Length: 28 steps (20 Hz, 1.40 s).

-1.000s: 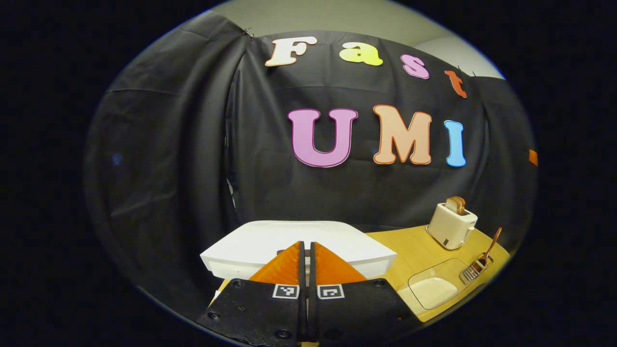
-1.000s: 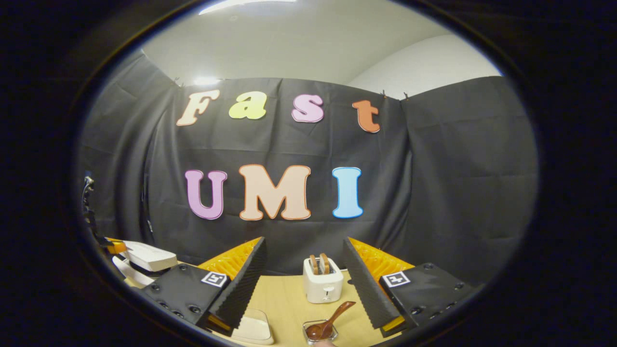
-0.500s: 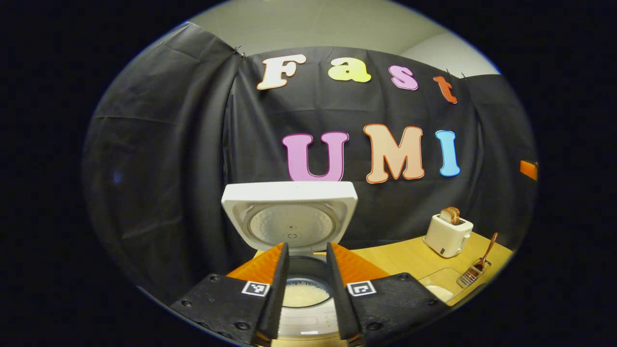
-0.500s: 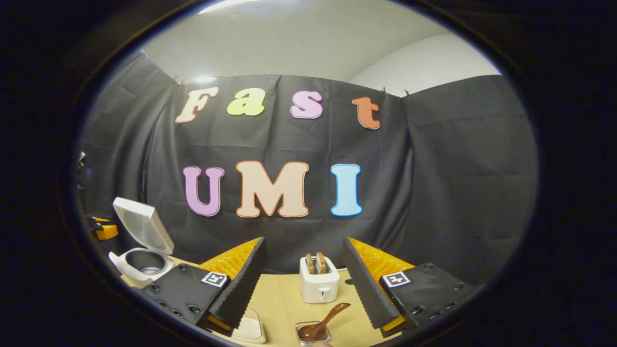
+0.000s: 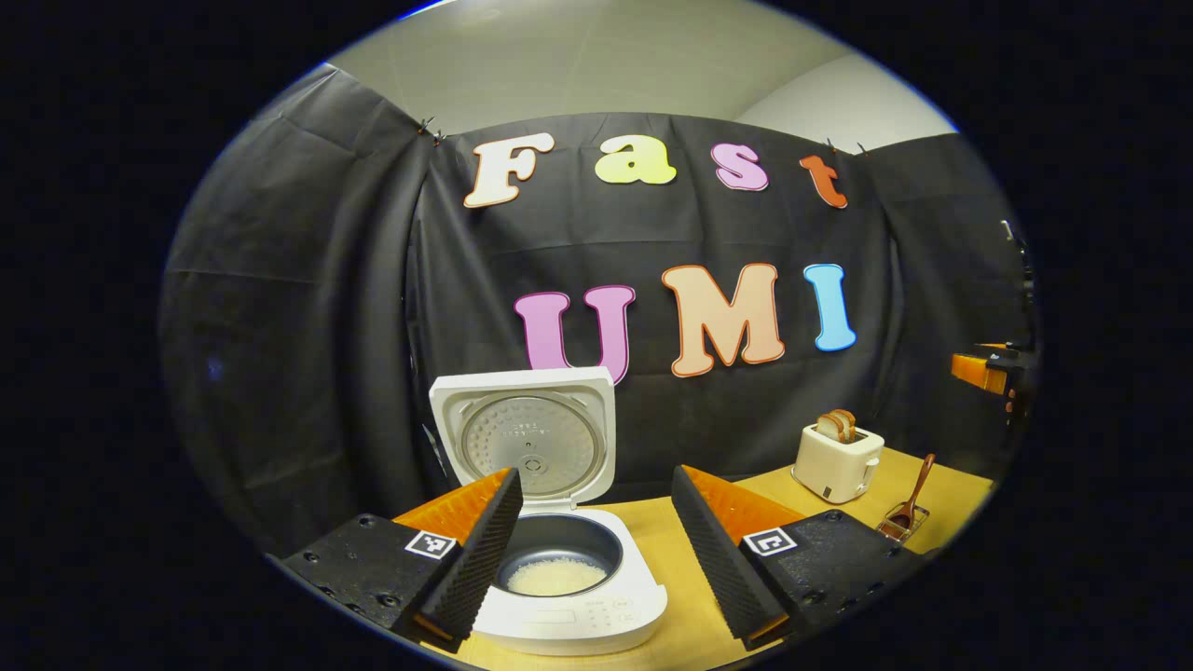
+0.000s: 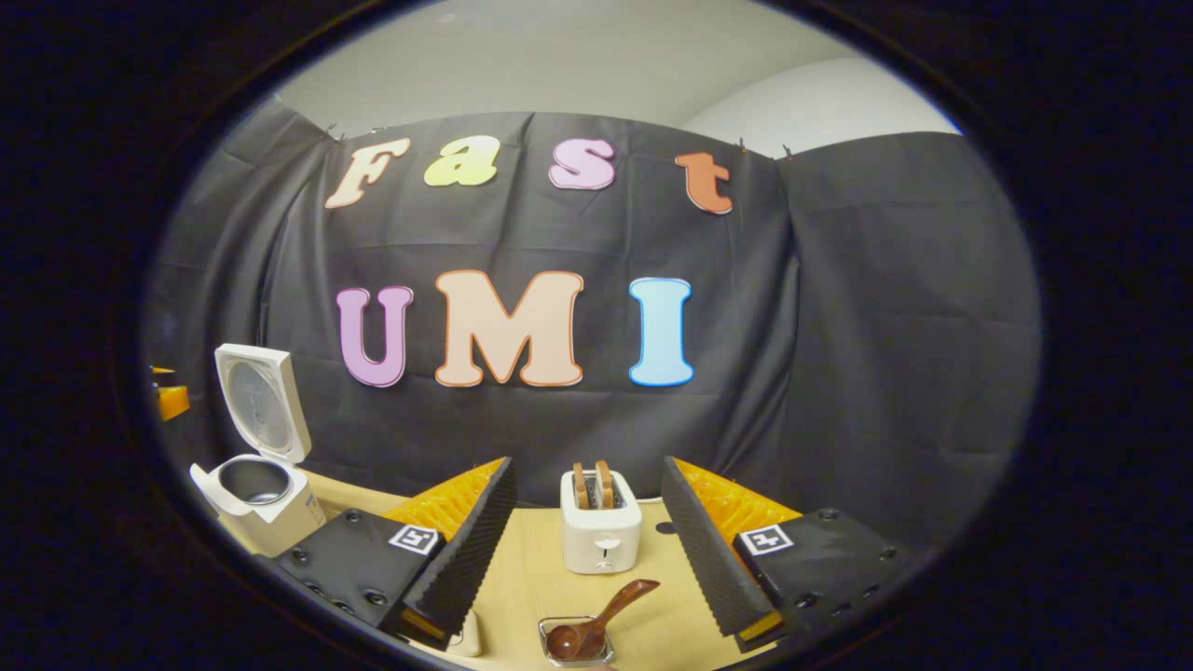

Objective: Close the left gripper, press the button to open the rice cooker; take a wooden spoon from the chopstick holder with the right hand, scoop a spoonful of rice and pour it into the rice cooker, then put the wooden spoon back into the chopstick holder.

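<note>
rice cooker (image 5: 569, 568) stands at the left of the table (image 5: 843, 517), lid (image 5: 527, 443) swung fully upright behind the pot; the button step reads as done. the inner pot (image 5: 557, 564) is exposed, with a shallow layer of pale rice at its bottom.

left gripper (image 5: 594, 545): jaws spread wide, holding nothing, framing the open pot from in front and clear of it. judgement: standing apart like this leaves the pot mouth free for the spoon.

right gripper (image 6: 587, 536): jaws also apart and empty, aimed over the chopstick holder (image 6: 573, 643), which sits low between them, in front of the toaster (image 6: 601, 531). the wooden spoon (image 6: 596, 620) rests in that holder, bowl down, handle slanting up and to the right, untouched. judgement: the raised handle is the natural place to grip, and the jaws are lined up for a descent onto it.

a shallow white dish edge (image 6: 463, 638) shows just beside the left finger in the right gripper view; its contents cannot be told there.

risk noted: the holder looks light and could shift or tip if the handle is pulled sideways rather than lifted.
</note>
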Available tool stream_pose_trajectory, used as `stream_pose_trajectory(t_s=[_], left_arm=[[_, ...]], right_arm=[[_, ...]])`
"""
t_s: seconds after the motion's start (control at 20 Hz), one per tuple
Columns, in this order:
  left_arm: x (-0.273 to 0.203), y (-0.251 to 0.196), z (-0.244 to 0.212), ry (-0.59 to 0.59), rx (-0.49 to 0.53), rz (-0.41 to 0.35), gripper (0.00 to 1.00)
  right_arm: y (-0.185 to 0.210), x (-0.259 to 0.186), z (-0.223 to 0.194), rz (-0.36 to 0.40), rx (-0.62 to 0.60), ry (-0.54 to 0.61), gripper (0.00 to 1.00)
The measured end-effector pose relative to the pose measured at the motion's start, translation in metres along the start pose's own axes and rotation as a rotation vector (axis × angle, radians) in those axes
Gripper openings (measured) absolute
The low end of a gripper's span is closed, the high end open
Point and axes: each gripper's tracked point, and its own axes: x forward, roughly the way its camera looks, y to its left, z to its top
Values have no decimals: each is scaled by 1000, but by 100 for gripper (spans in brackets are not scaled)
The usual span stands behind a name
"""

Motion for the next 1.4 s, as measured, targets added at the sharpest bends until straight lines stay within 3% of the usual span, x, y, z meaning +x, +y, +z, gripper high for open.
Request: stream_pose_trajectory(t_s=[0.25, 0.3, 0.55, 0.75, 0.8, 0.85, 0.95, 1.0, 1.1, 1.15, 1.4], left_arm=[[-14, -2, 10, -15, -12, 22, 100], [-16, -4, 10, -10, -21, 23, 96], [-29, -2, 6, 8, -38, 60, 99], [-38, 3, 4, 23, -43, 96, 96], [-40, 4, 3, 27, -46, 104, 96], [-42, 6, 2, 27, -51, 115, 96], [-44, 7, -1, 37, -61, 132, 96], [-45, 8, -1, 42, -63, 138, 96], [-48, 10, -3, 49, -69, 152, 96], [-48, 10, -6, 52, -71, 158, 99], [-52, 8, -9, 64, -72, 169, 96]], right_arm=[[-17, 31, -44, -6, 10, 85, 99], [-21, 37, -56, -10, 8, 110, 100], [-37, 62, -107, -20, 5, 213, 100], [-43, 76, -142, -7, 44, 295, 100], [-44, 78, -153, -4, 55, 314, 96], [-47, 81, -162, -7, 59, 335, 100], [-51, 82, -180, -12, 61, 370, 96], [-49, 82, -187, -4, 67, 386, 100], [-46, 82, -201, 17, 88, 425, 96], [-44, 82, -206, 23, 96, 440, 96], [-37, 80, -231, 48, 122, 508, 98]])
